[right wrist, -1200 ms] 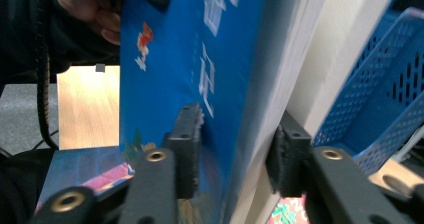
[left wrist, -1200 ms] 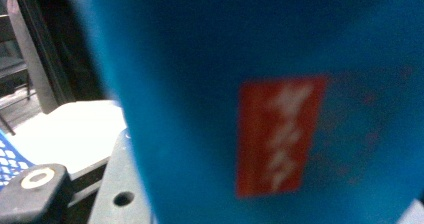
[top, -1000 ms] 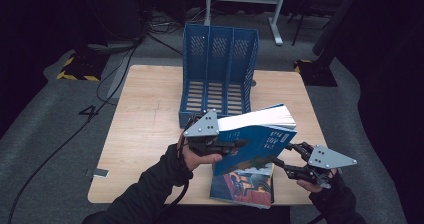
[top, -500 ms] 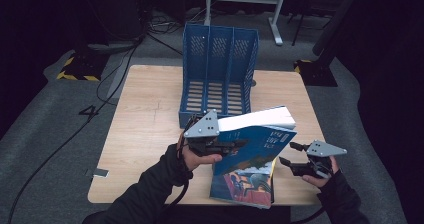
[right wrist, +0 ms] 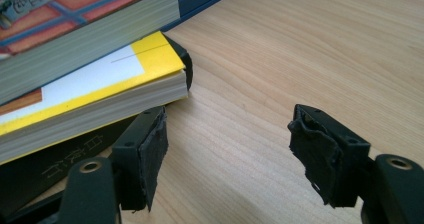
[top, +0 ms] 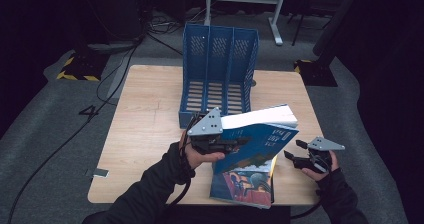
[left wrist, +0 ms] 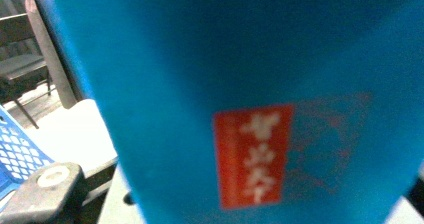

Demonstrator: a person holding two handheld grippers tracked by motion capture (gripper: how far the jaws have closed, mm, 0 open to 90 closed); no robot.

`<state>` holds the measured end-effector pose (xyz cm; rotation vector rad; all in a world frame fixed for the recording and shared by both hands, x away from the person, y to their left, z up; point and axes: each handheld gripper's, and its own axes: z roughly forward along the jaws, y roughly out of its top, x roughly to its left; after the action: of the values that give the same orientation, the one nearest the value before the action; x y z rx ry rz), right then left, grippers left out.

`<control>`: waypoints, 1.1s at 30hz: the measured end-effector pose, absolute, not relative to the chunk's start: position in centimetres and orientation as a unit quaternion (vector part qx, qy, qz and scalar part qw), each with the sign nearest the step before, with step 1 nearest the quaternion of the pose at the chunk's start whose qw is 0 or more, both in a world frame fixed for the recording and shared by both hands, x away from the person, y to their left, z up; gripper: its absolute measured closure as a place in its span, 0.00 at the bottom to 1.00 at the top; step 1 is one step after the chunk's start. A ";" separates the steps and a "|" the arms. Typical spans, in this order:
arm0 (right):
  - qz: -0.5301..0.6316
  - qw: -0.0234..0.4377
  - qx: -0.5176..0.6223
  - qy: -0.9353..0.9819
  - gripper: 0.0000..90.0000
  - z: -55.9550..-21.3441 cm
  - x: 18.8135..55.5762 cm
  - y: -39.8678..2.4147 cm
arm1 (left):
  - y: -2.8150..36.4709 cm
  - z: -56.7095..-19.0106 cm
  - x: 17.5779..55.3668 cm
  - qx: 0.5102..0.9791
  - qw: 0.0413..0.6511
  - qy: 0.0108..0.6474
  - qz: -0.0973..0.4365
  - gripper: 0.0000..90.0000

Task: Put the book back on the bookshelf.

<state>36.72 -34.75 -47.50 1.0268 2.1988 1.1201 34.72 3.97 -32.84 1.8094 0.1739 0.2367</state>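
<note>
- While the left tool [top: 227, 145] clamps the blue book [top: 260, 139] by its edge and holds it tilted above the stack, the step in hand looks like lifting the top book off the pile to carry it to the blue file rack [top: 220, 74] behind.
- The right tool [top: 300, 154] stands apart from the book, low beside the stack at the worktop's [top: 145, 119] right edge; its jaws have just been opening, and nothing lies between them.
- The next move probably calls for the right tool to steady the book's free edge, or to take the lower book [top: 242, 184], so the left one can swing its load upright into a rack slot.
- The high view gives the whole layout: rack behind, tilted book in the middle, picture-covered book flat under it near the front edge.
- The left gripper view adds the blue cover [left wrist: 250, 99] up close, blurred, with a red label [left wrist: 252, 156].
- The right gripper view shows a yellow-covered book [right wrist: 100, 84] low in the stack, bare wood between the open pads [right wrist: 152, 154].
</note>
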 end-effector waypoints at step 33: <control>0.395 0.226 0.382 0.805 0.34 -48.6 37.2 -34.6 | 7.7 -28.3 37.3 0.772 0.592 0.144 0.182 0.68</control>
<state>37.23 -34.63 -48.62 1.0524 2.2178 1.0882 37.31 7.69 -28.27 1.7948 0.3341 0.4239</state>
